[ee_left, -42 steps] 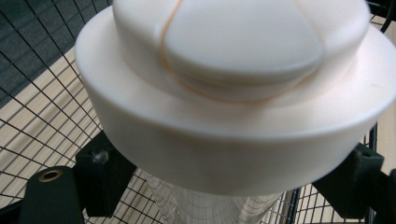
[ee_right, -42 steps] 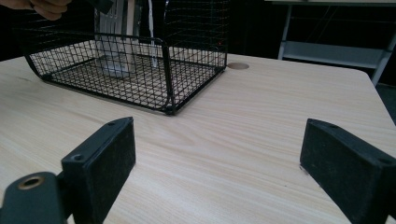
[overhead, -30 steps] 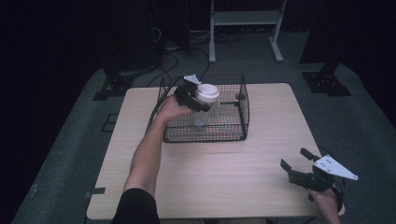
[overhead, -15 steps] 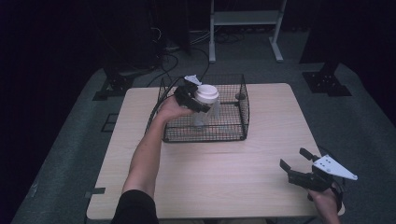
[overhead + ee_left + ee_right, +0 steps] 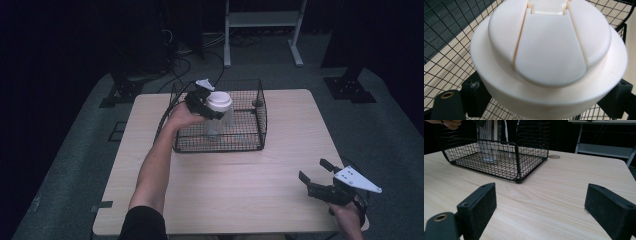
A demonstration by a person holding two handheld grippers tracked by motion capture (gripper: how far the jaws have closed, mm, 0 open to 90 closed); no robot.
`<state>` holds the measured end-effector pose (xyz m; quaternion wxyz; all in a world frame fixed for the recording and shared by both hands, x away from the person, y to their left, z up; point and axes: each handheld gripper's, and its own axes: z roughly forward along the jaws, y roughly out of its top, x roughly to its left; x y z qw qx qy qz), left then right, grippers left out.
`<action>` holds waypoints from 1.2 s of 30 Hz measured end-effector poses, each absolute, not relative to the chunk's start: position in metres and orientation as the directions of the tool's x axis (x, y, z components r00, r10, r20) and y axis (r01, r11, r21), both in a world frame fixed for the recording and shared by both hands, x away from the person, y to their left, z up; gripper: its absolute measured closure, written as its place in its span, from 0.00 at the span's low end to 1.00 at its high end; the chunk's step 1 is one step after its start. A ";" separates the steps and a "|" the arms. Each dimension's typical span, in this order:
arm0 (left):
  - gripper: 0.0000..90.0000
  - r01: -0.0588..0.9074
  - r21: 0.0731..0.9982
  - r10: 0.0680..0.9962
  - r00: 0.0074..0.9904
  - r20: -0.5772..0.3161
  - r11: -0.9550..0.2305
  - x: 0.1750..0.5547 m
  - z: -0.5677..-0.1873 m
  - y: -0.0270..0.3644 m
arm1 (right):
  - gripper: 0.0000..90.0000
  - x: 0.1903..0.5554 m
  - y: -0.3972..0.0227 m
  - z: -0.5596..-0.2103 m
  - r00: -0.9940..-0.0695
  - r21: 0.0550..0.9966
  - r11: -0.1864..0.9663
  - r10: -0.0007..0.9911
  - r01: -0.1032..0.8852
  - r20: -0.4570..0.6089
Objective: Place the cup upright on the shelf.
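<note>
A clear cup with a white domed lid (image 5: 219,101) hangs upright inside a black wire basket (image 5: 250,142) at the far middle of the table. My left gripper (image 5: 215,111) is shut on the cup just under the lid's rim. In the left gripper view the lid (image 5: 549,50) looms close, with a black jaw on each side below it. From the right gripper view, the cup's body (image 5: 487,150) shows through the basket's mesh (image 5: 529,167). My right gripper (image 5: 312,170) stands open near the table's front right corner, with nothing between its fingers (image 5: 479,205).
The light wooden table (image 5: 240,185) has bare surface between the basket and the right gripper. A small round grommet (image 5: 554,157) lies in the tabletop beyond the basket. A white metal frame (image 5: 260,20) and cables stand on the dark floor behind.
</note>
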<state>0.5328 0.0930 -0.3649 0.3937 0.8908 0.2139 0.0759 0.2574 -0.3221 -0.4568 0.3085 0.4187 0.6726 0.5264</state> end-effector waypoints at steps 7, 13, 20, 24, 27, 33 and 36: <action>0.11 0.326 0.744 0.453 0.891 -0.035 -0.583 0.531 -0.363 0.095 | 0.11 0.258 -0.320 -0.457 -0.465 0.965 0.102 0.885 0.240 0.022; 0.08 0.323 0.743 0.453 0.891 -0.030 -0.586 0.529 -0.360 0.096 | 0.11 0.258 -0.318 -0.458 -0.469 0.965 0.105 0.883 0.241 0.021; 0.05 0.331 0.754 0.470 0.882 -0.033 -0.568 0.528 -0.356 0.098 | 0.11 0.259 -0.317 -0.458 -0.473 0.964 0.110 0.881 0.243 0.019; 0.04 0.327 0.761 0.475 0.879 -0.027 -0.561 0.527 -0.352 0.101 | 0.11 0.259 -0.316 -0.458 -0.477 0.963 0.110 0.879 0.244 0.020; 0.04 0.322 0.766 0.481 0.877 -0.020 -0.556 0.525 -0.349 0.102 | 0.11 0.260 -0.316 -0.459 -0.480 0.963 0.112 0.877 0.244 0.019; 0.04 0.310 0.774 0.479 0.878 -0.010 -0.552 0.522 -0.344 0.103 | 0.11 0.260 -0.314 -0.459 -0.483 0.963 0.115 0.875 0.245 0.018; 0.04 0.311 0.774 0.480 0.877 -0.010 -0.552 0.521 -0.342 0.103 | 0.11 0.260 -0.314 -0.459 -0.483 0.963 0.116 0.875 0.244 0.017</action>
